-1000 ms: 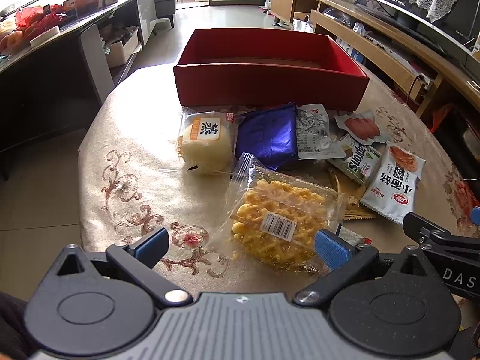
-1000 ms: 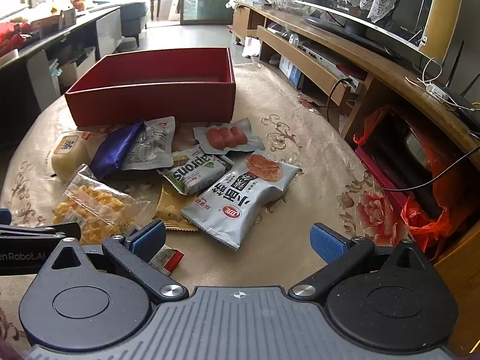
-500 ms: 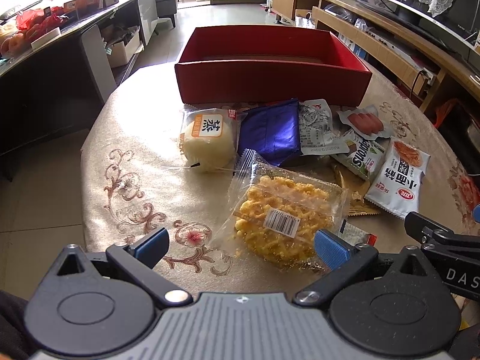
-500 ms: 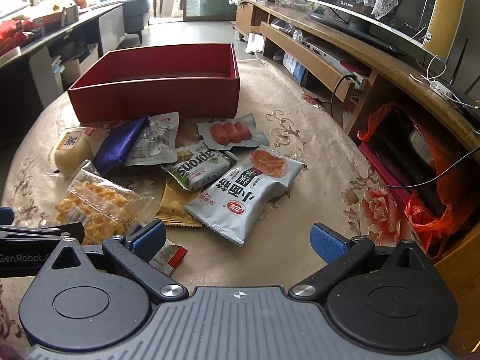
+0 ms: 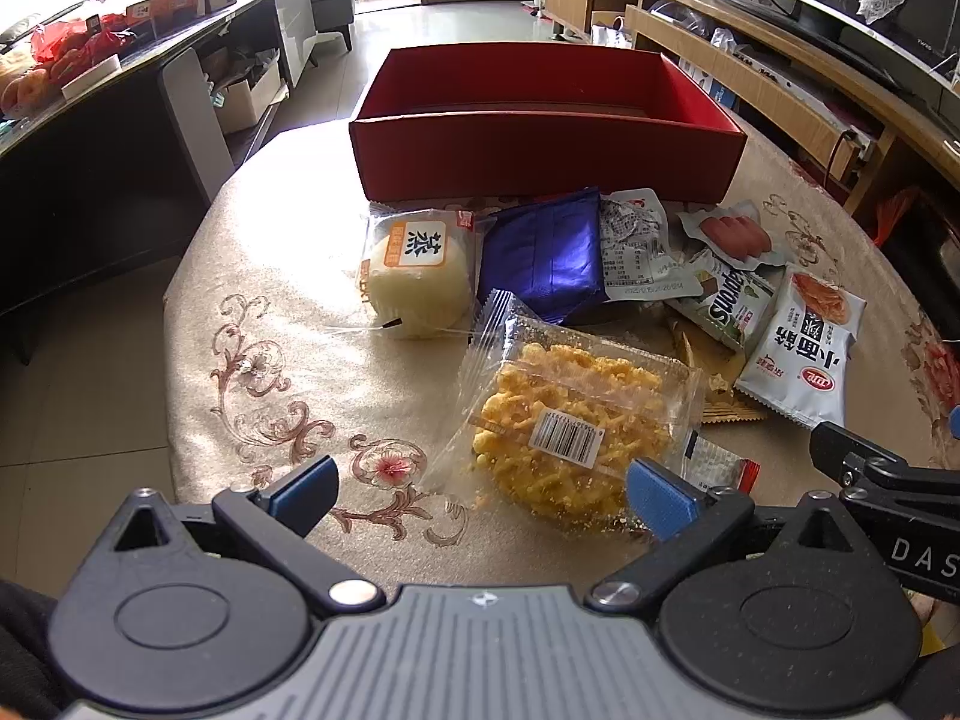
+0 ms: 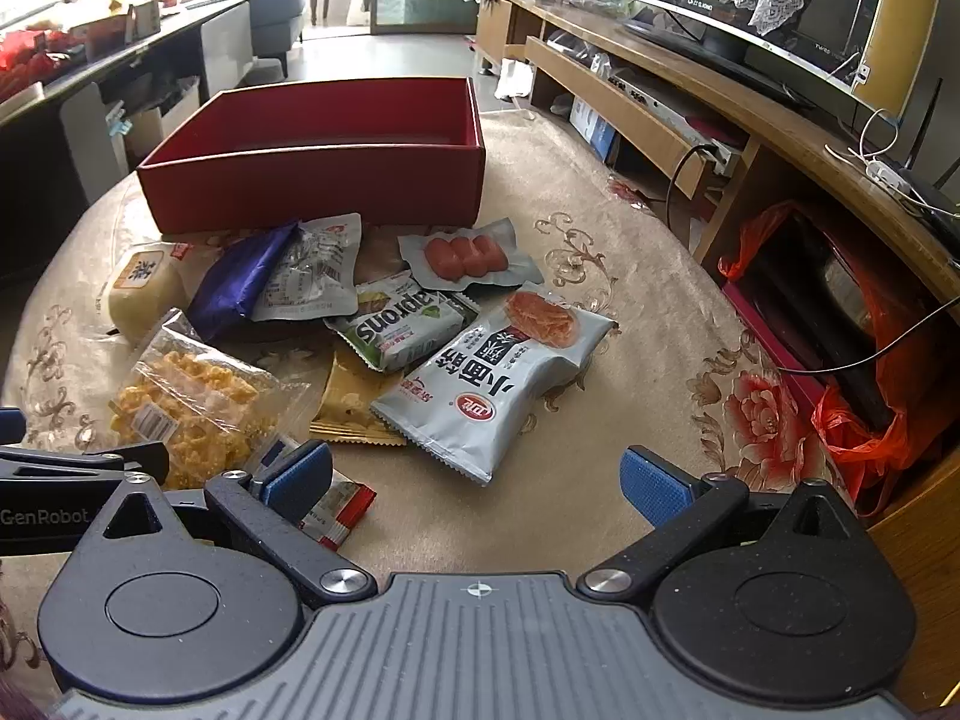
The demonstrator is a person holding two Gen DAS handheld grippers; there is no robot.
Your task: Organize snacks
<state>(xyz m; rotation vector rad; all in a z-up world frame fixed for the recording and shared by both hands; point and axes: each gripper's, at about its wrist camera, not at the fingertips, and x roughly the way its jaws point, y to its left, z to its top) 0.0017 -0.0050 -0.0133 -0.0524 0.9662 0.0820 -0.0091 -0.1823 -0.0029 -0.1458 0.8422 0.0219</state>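
Observation:
An empty red box [image 5: 540, 138] [image 6: 312, 180] stands at the table's far side. Snack packs lie in front of it: a white bun [image 5: 417, 276], a blue foil pack [image 5: 549, 252], a yellow crispy snack in clear wrap [image 5: 570, 420] [image 6: 186, 402], a green-white pack [image 6: 408, 324], a sausage pack [image 6: 465, 255] and a grey-white noodle pack [image 6: 498, 378]. My left gripper [image 5: 480, 495] is open and empty, just short of the yellow snack. My right gripper [image 6: 477, 477] is open and empty, near the noodle pack.
The round table [image 5: 282, 312] has a beige flowered cloth. A small red-white sachet [image 6: 336, 510] lies by the right gripper's left finger. A dark counter [image 5: 90, 138] stands to the left, a wooden TV bench [image 6: 780, 138] to the right with a red bag [image 6: 864, 420] beside it.
Both grippers have drawn back and risen slightly, so the snacks and box sit a little farther off. Both stay open; nothing on the table has moved.

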